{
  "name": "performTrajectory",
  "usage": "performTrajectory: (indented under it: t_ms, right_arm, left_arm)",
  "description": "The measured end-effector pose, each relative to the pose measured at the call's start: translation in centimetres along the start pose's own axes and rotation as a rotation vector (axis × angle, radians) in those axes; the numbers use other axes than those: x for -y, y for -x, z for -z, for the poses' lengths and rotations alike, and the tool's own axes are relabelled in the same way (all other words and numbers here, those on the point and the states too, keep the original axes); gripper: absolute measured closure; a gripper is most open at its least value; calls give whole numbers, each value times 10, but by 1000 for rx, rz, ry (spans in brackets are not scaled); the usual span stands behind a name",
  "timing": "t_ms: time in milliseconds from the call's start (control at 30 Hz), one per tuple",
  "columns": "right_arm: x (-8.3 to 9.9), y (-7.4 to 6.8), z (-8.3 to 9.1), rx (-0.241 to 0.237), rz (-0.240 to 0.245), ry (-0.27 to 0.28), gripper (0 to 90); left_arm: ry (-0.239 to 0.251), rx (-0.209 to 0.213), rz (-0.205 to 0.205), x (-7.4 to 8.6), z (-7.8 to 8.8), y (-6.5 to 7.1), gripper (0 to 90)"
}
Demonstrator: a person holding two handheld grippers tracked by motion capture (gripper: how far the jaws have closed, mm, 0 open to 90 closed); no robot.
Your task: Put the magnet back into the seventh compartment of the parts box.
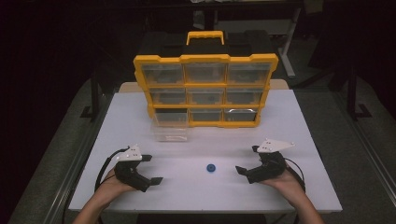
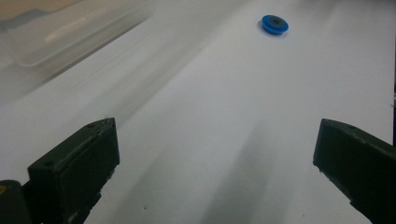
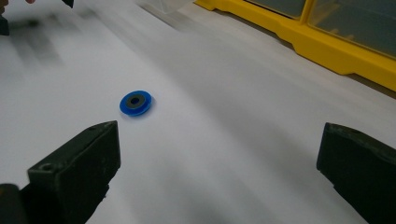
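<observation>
Both grippers' fingers gape wide, empty, flanking small blue disc with dark centre

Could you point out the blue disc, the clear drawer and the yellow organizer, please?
blue disc point(image 3: 136, 102), right gripper view, its dark centre.
clear drawer point(image 1: 169, 132), high view, its front wall.
yellow organizer point(image 1: 205, 58), high view, top frame edge.
</observation>
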State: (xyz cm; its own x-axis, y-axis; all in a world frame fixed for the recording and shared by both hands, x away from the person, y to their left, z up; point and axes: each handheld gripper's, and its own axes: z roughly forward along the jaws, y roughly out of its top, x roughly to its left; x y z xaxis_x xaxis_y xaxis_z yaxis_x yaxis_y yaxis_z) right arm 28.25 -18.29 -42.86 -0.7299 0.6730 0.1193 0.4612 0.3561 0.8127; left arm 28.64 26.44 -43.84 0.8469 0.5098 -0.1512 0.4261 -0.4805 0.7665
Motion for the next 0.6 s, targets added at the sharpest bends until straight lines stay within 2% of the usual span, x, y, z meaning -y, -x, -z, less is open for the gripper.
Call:
performTrajectory:
  t_ms: [300,600]
  right_arm:
    - [-4,0,-5,-10,4,-9,0]
    - [-9,-1,-11,-24,0,-12,0]
  left_arm:
    - [-4,-5,-14,0,1,0,0]
    - [0,-6,-11,0,1,1,0]
